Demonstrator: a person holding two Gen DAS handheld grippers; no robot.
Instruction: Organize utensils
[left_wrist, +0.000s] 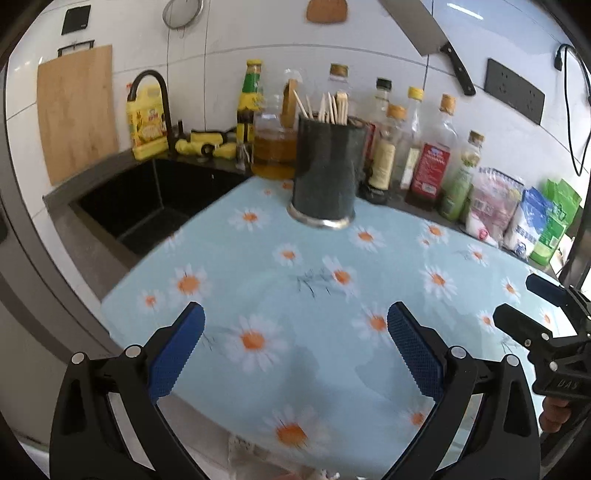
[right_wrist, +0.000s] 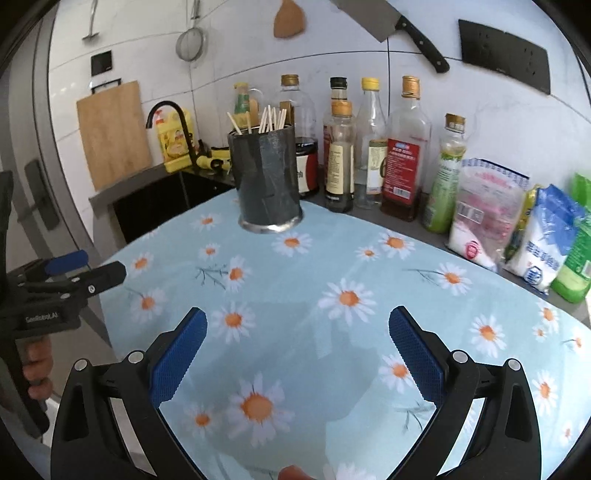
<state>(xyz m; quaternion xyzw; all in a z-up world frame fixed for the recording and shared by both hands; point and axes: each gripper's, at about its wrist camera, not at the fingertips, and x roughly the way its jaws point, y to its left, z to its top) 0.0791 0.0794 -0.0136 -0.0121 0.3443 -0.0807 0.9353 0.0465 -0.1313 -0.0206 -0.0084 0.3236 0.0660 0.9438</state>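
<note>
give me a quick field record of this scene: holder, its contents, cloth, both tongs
holder: dark utensil holder upright at far edge of cloth
contents: wooden chopsticks standing inside
cloth: daisy tablecloth, no loose utensils seen on it
left tongs: left tongs open, empty, above cloth
right tongs: right tongs open, empty, above cloth
behind: bottles along wall
</note>
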